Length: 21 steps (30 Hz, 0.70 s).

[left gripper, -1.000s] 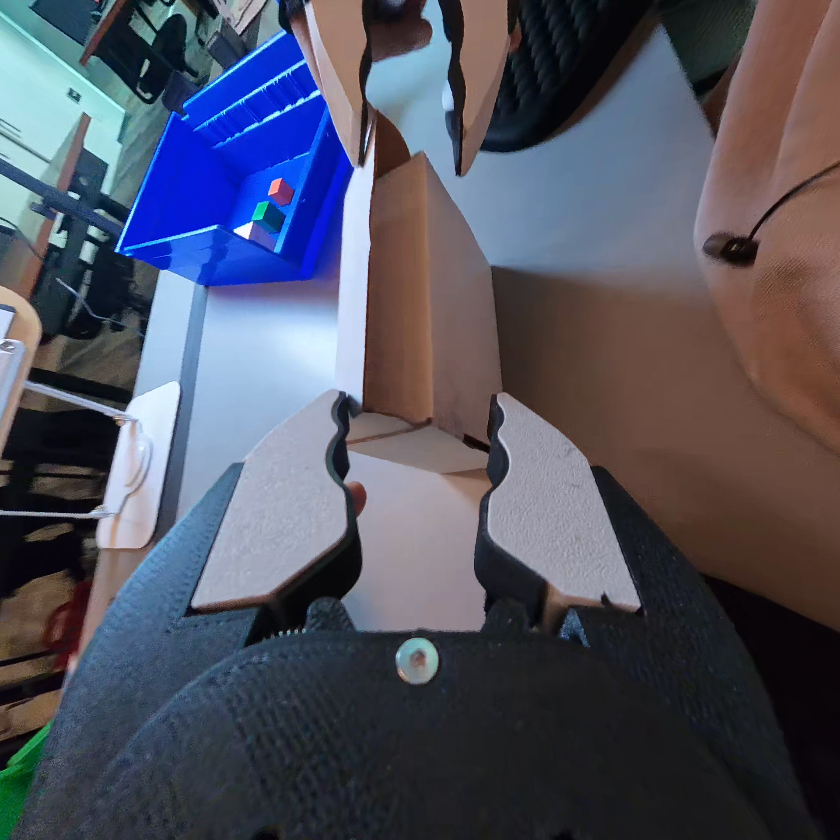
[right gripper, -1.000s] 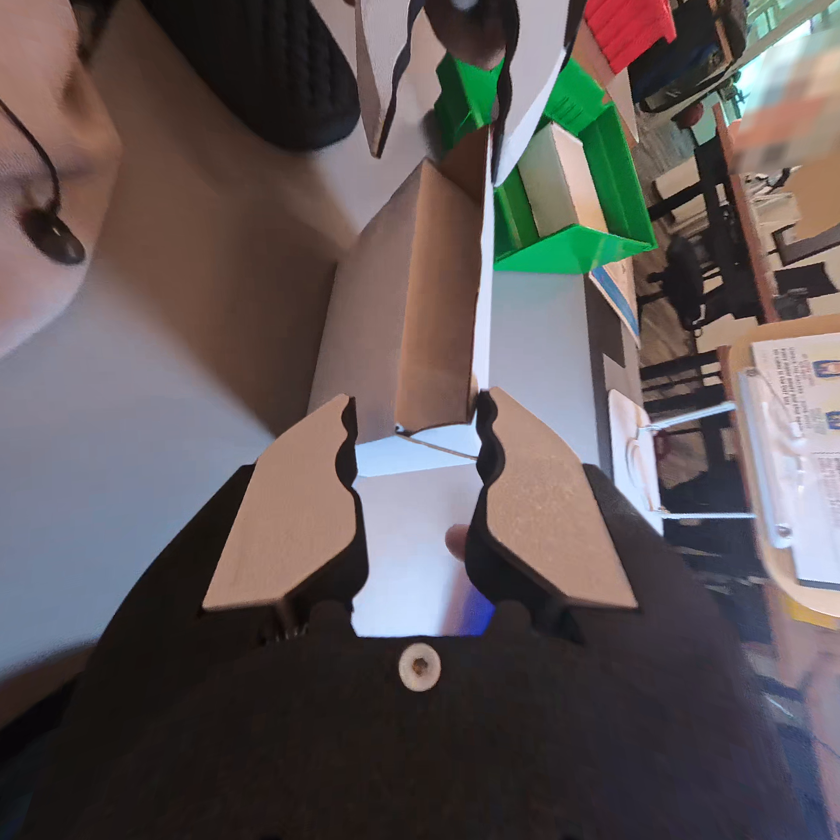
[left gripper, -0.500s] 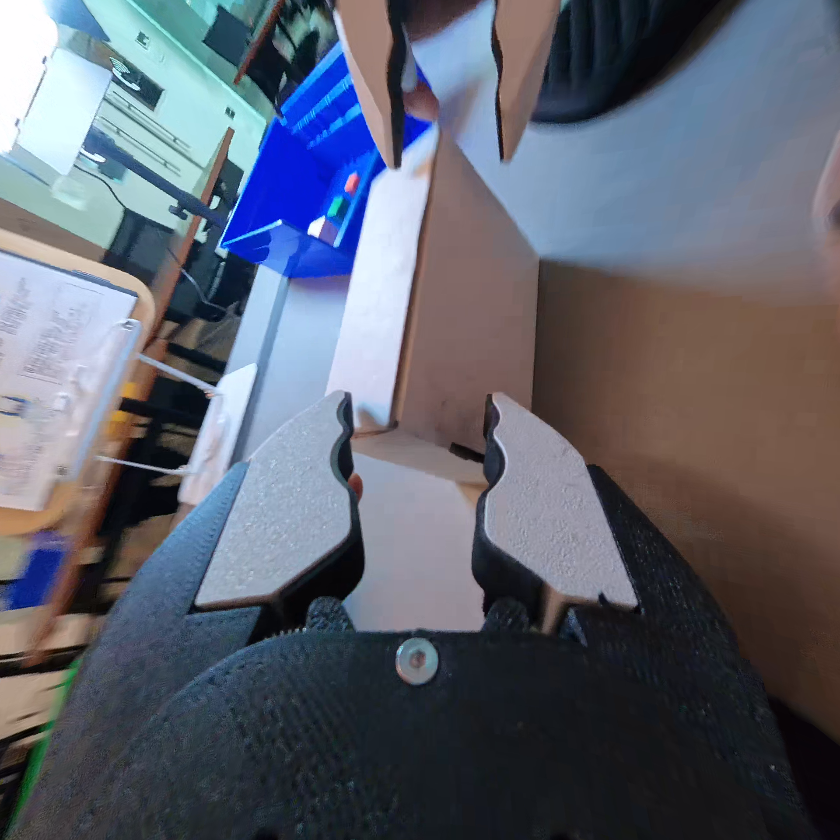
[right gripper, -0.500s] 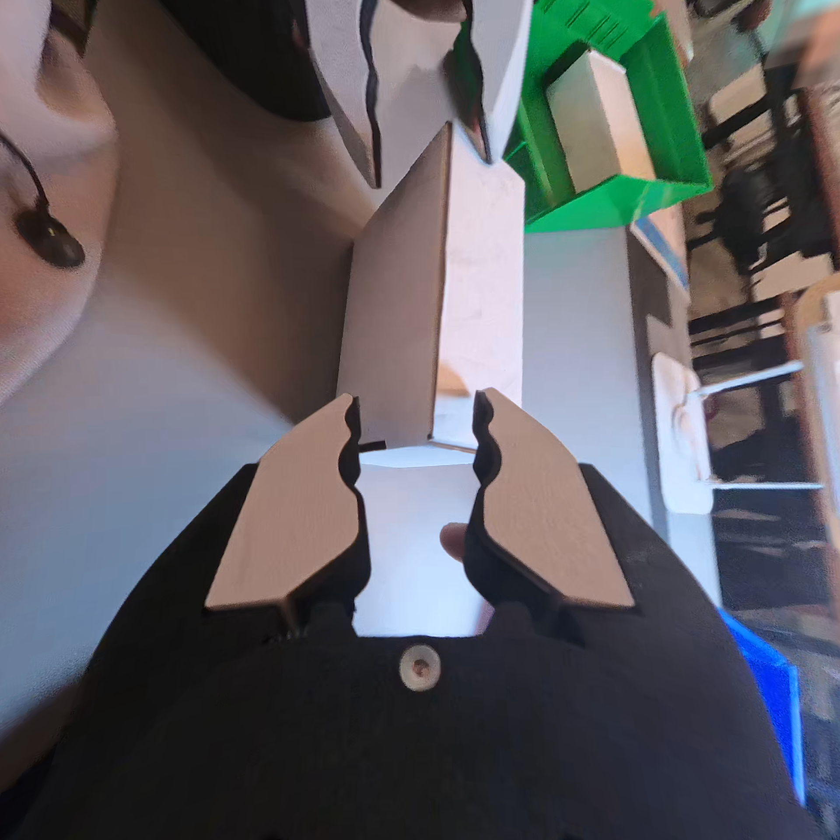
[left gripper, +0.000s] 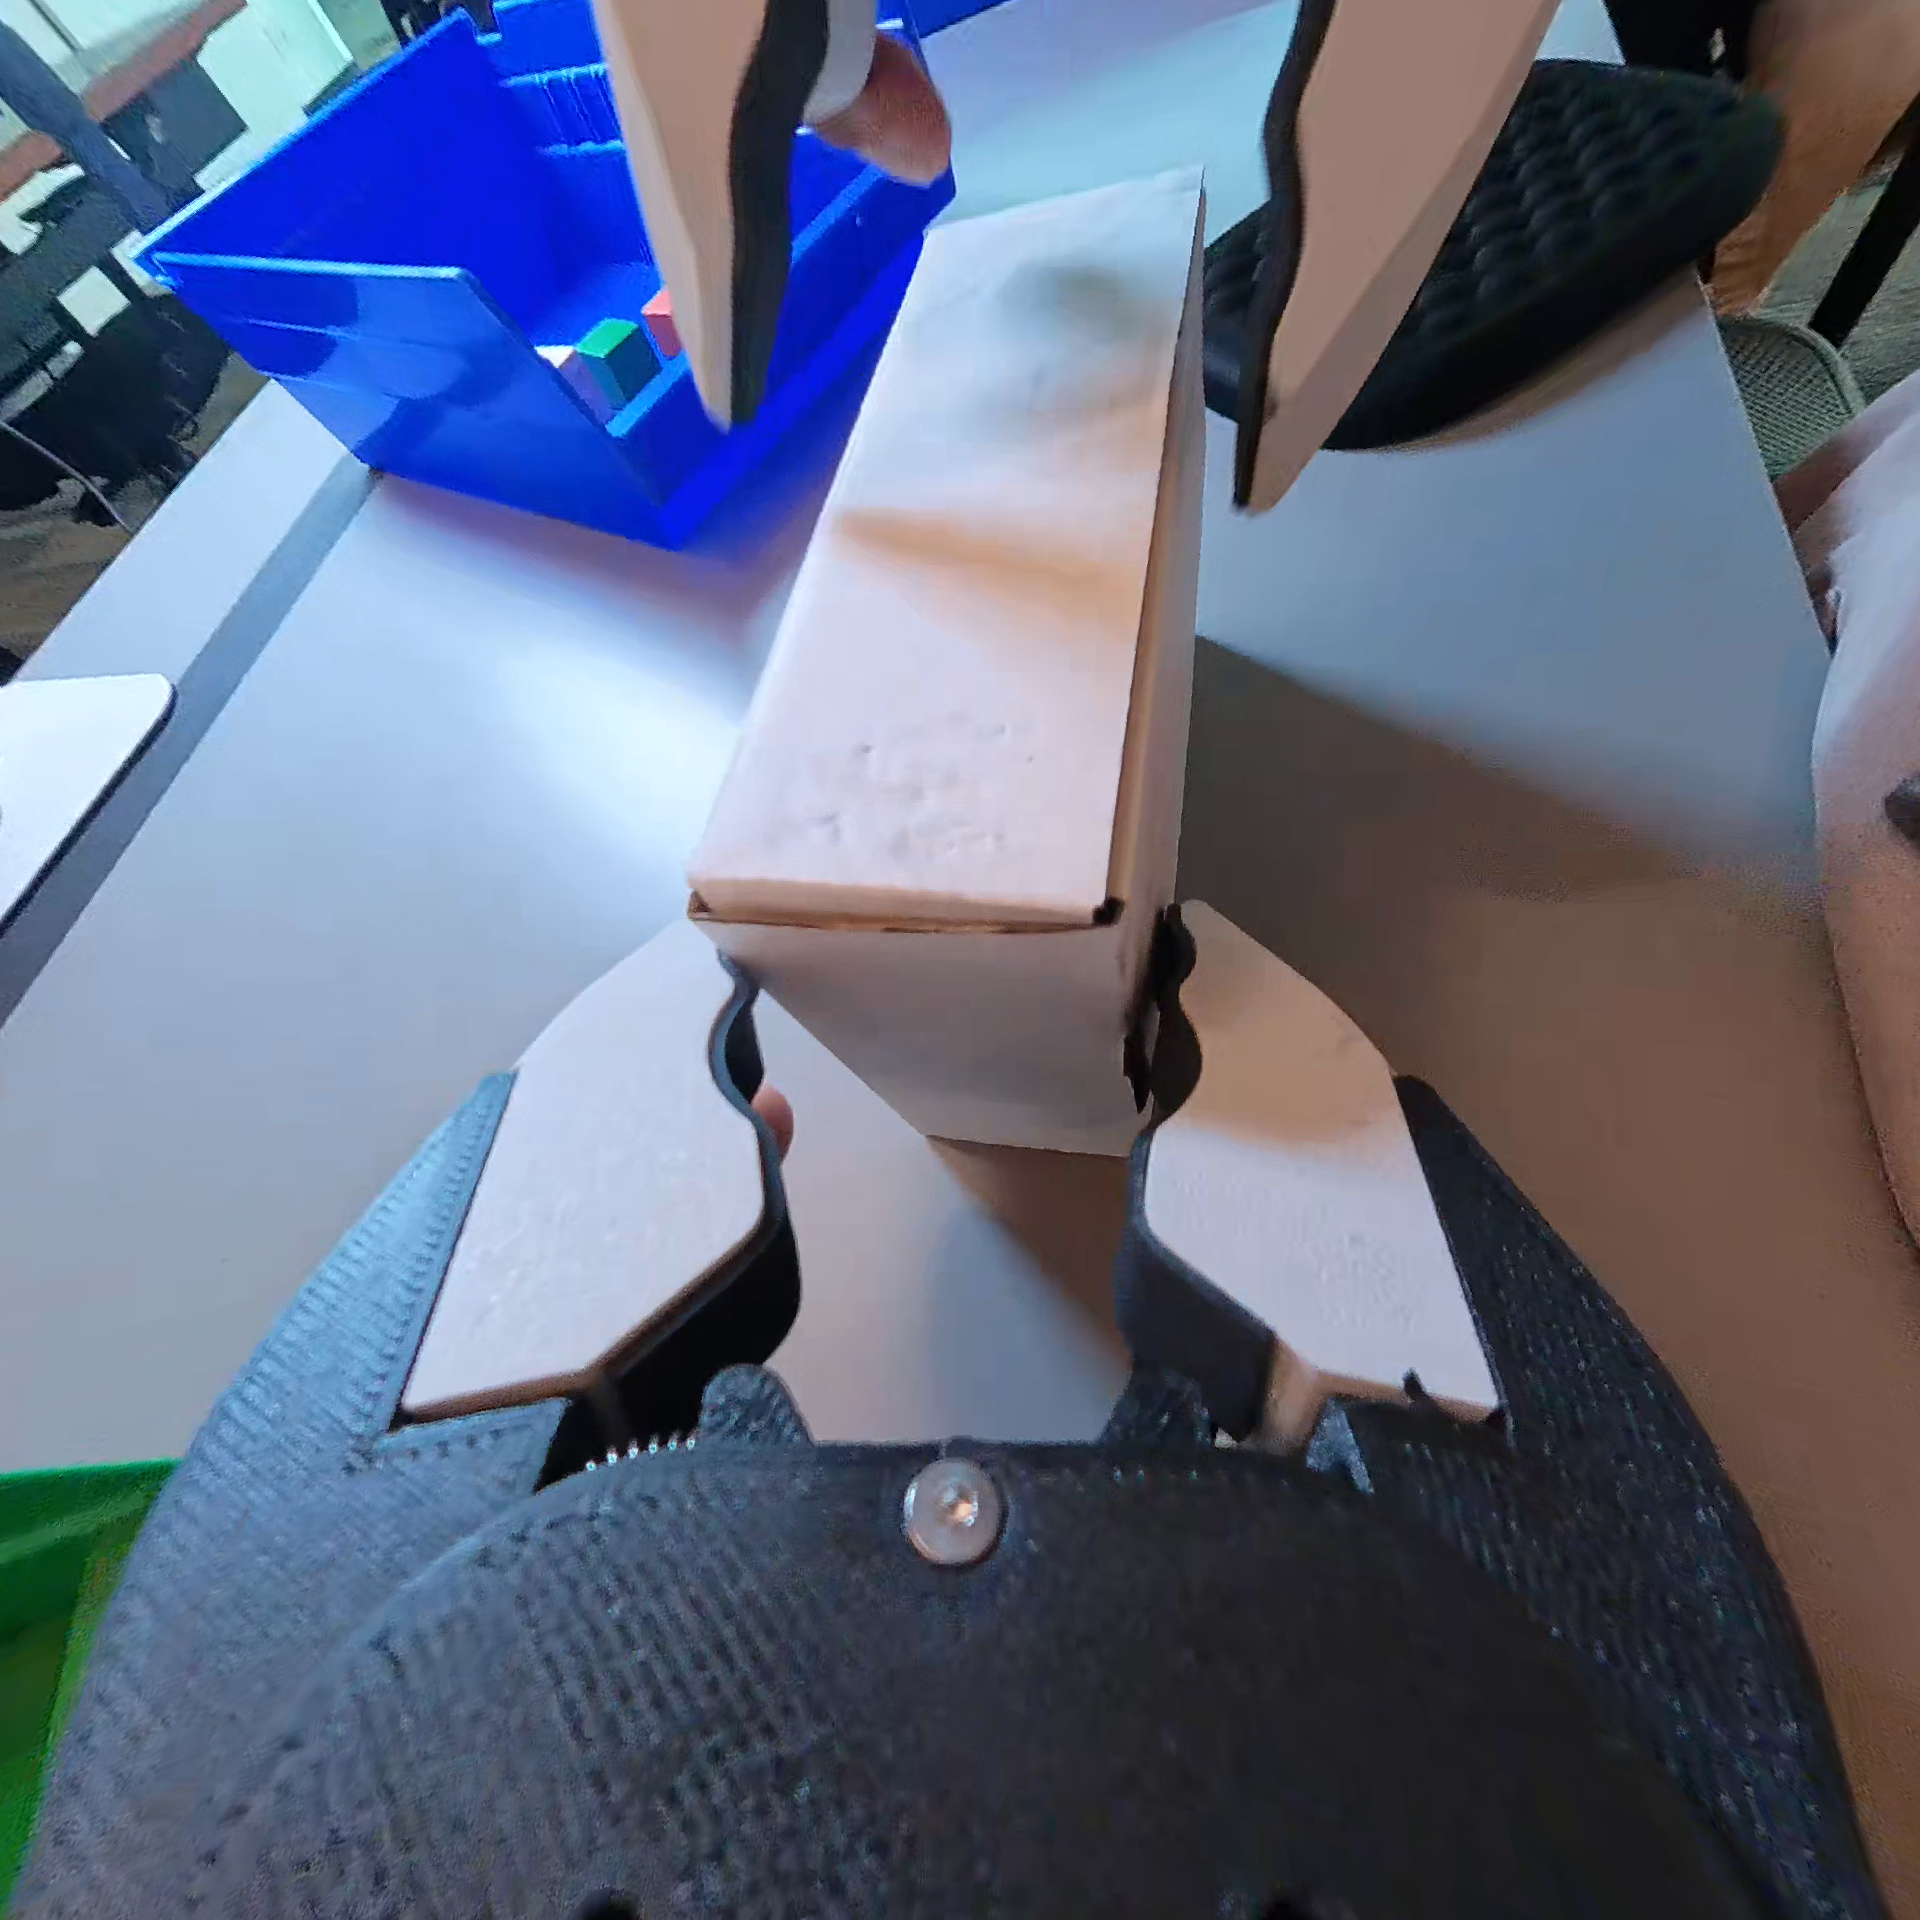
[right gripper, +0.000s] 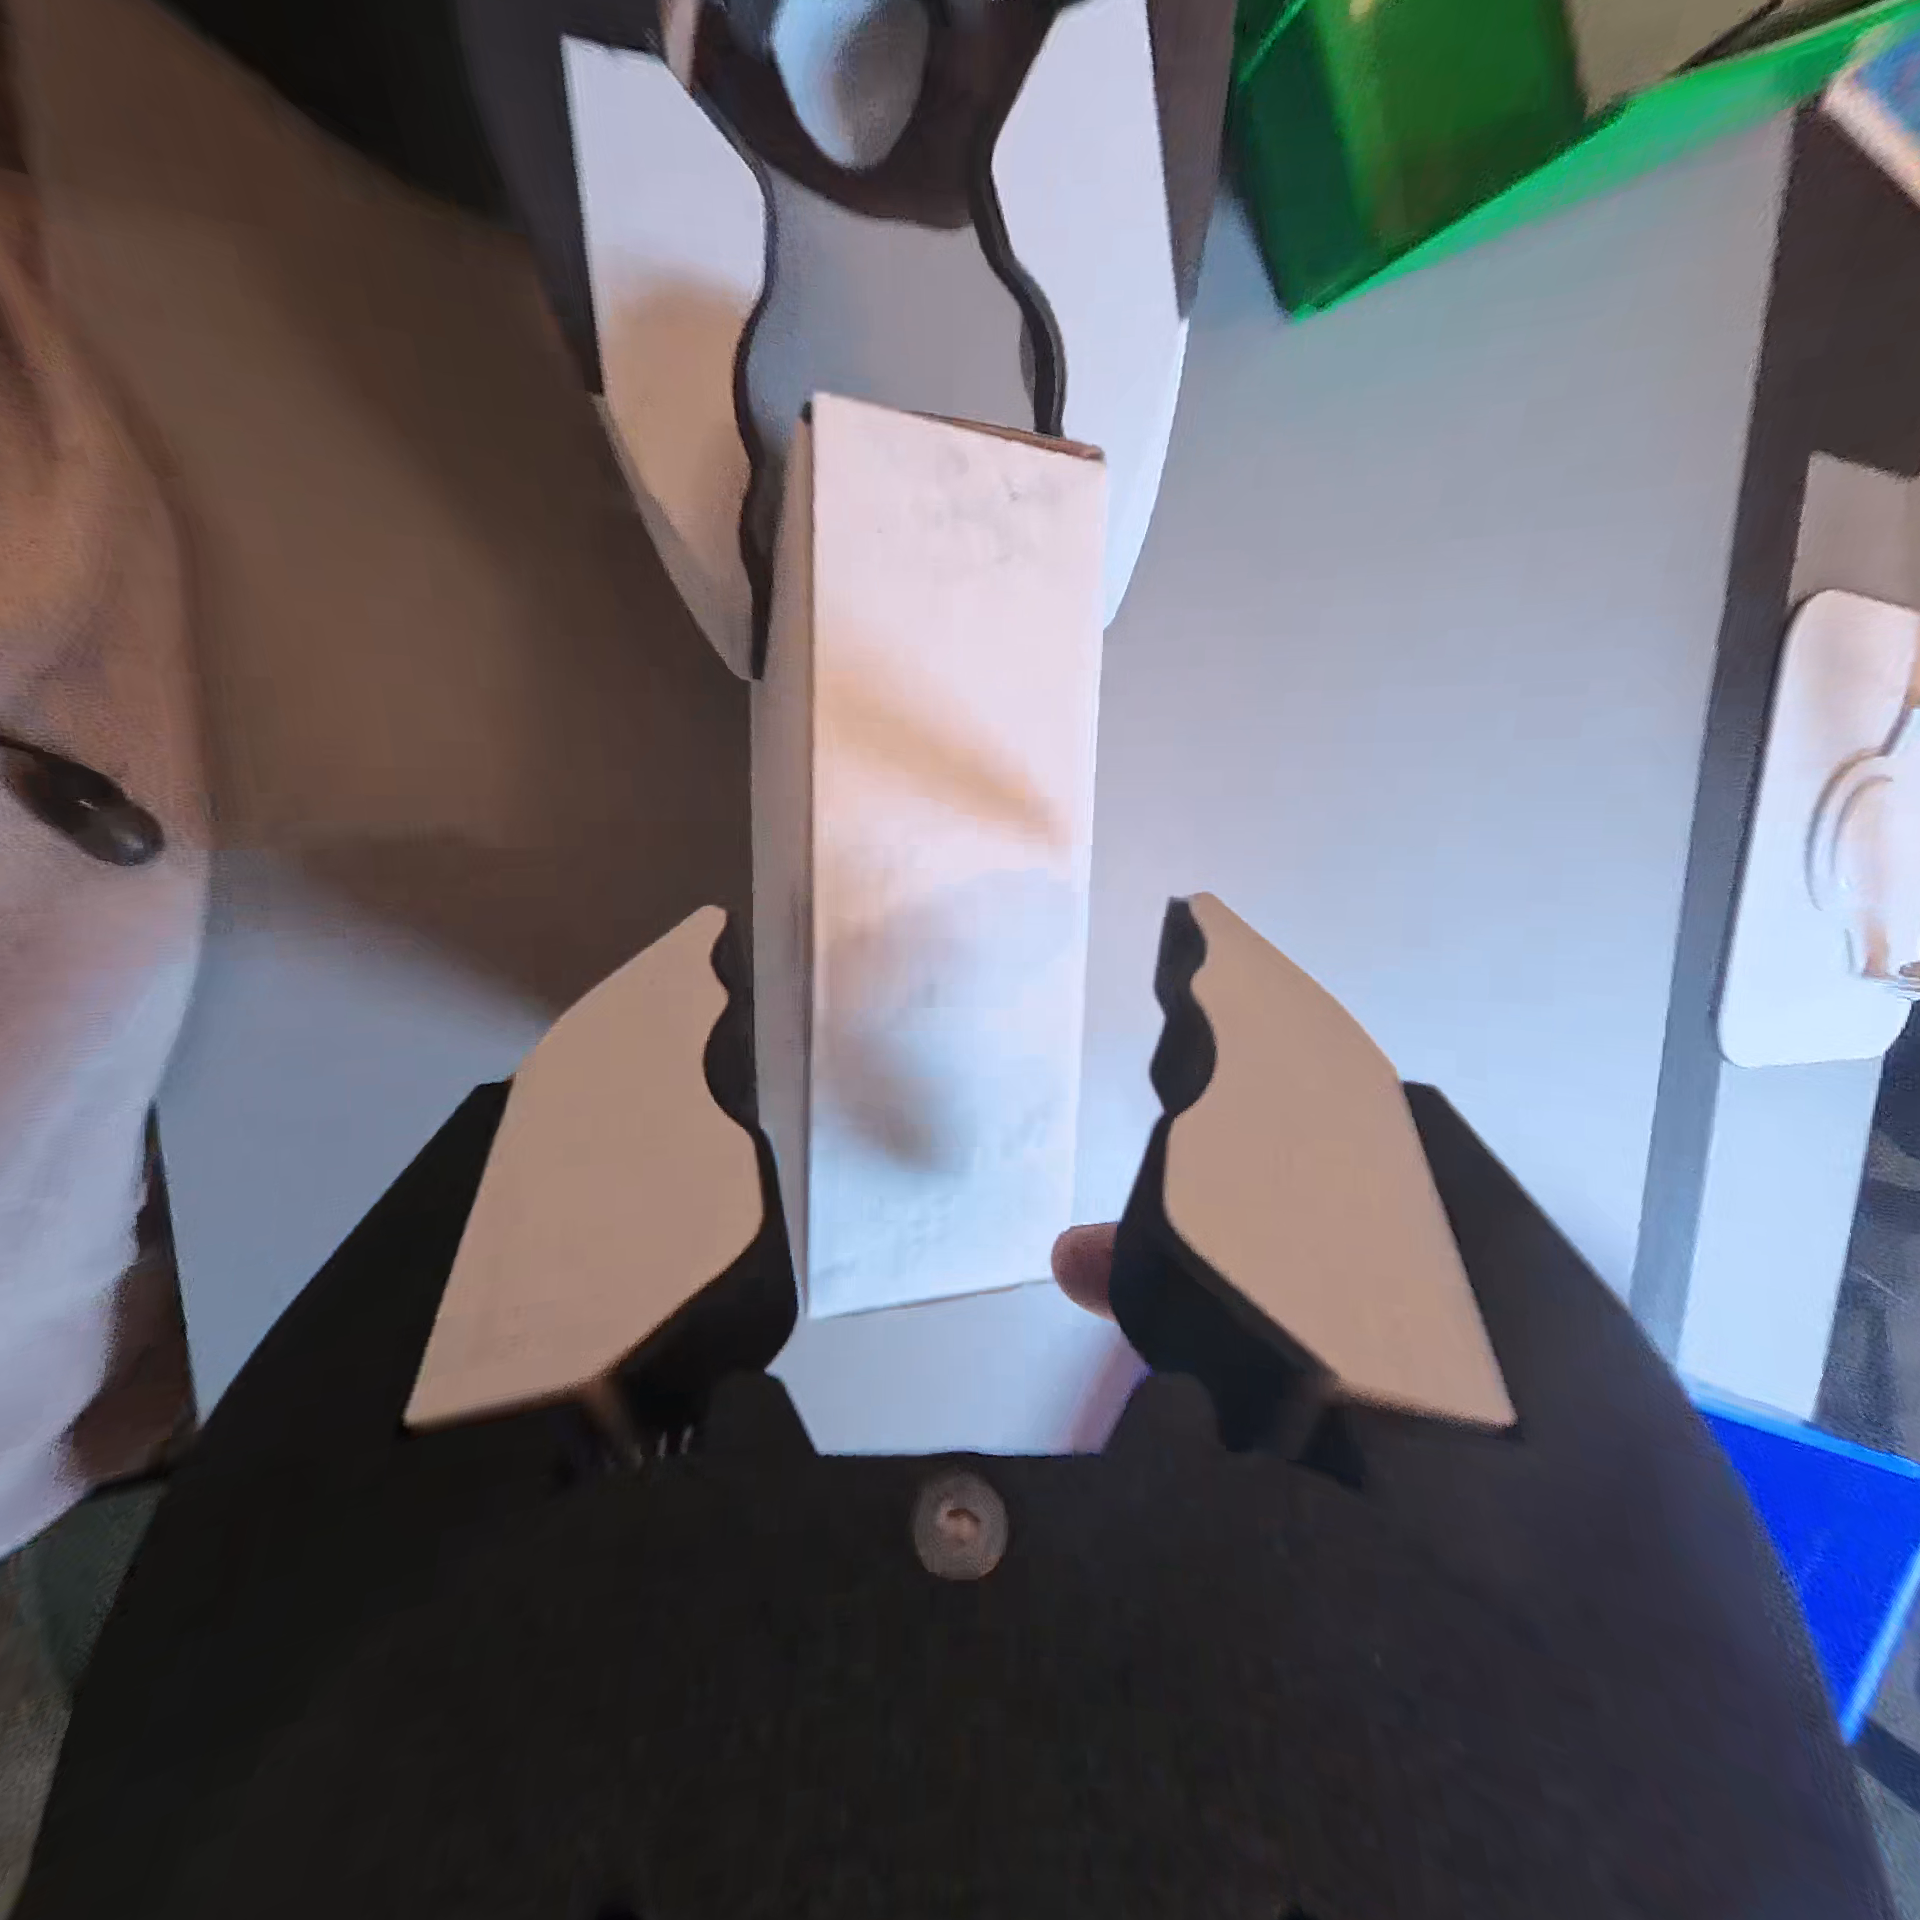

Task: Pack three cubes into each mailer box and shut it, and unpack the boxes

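Mailer box (left gripper: 997, 623) closed, lid down, flat on worktop (left gripper: 416, 831) mid-area, near blue bin (left gripper: 416, 343) w/ cubes (left gripper: 613, 353). Your left gripper (left gripper: 951, 997) straddles one box end, fingers parted, touching sides. Your right gripper (right gripper: 945, 997) wide apart at opposite end; left finger touching, right finger clear.

You are looking close along the long white cardboard mailer box (left gripper: 977, 582) from opposite ends; both wrist views are sharing it (right gripper: 935, 831) and the pale grey tabletop (left gripper: 416, 779).
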Tool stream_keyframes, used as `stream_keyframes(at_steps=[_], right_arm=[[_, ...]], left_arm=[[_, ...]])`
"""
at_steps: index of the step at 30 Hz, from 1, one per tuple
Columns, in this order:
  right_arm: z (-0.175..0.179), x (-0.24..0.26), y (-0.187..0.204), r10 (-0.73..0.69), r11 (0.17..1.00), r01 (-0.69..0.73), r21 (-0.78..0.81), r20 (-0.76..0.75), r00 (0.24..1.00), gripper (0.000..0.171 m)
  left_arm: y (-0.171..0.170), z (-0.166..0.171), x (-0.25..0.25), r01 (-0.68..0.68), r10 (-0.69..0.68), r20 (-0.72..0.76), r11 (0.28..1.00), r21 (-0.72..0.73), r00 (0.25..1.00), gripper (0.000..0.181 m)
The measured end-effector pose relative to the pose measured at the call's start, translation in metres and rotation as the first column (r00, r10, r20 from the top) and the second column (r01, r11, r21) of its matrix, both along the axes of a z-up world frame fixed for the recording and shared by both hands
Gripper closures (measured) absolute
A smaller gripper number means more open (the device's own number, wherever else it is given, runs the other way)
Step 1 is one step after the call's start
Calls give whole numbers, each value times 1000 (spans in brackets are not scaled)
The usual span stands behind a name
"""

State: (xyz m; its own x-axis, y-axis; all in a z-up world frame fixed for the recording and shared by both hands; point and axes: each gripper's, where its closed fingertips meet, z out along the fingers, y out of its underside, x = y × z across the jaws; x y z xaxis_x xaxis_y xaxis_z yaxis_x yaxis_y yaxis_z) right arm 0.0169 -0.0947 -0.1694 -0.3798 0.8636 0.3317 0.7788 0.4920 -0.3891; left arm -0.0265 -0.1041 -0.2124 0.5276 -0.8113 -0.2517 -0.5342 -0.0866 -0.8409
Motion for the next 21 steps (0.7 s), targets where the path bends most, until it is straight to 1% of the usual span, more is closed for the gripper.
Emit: stream_keyframes(at_steps=[1,4,6,7,9,11,12,13,15,17,19,21], right_arm=[[-6,0,0,11,1000,-11,4,51,999,97],[-19,1,-3,58,997,-66,40,181,982,104],[-17,-2,-1,75,991,-96,99,196,978,107],[-14,-3,1,74,989,-97,114,193,978,107],[0,1,9,51,985,-79,152,178,983,107],[31,8,33,-18,972,-9,236,112,994,107],[51,14,53,-75,953,52,298,66,995,107],[73,22,78,-135,918,119,379,16,991,107],[114,45,134,-235,812,237,533,-72,969,107],[137,75,192,-338,688,331,645,-118,934,107],[137,102,243,-402,606,366,706,-126,907,107],[114,126,288,-470,576,402,712,-114,875,107]], left_arm=[[0,1,3,-5,6,-7,1000,15,1000,107],[-3,7,7,-5,8,-27,995,96,1000,108],[-3,12,3,-22,24,-6,990,141,1000,109],[-4,17,1,-35,32,28,988,151,999,111],[1,32,-12,-109,91,125,983,145,988,106],[5,51,-32,-180,143,260,976,124,955,107],[8,59,-42,-212,166,329,971,107,930,110],[10,65,-51,-234,184,386,968,88,904,114],[14,72,-63,-266,209,453,962,65,867,117],[15,74,-65,-277,217,465,959,64,858,118],[14,72,-62,-276,213,451,958,79,867,118],[13,69,-59,-279,213,420,955,102,882,119]])
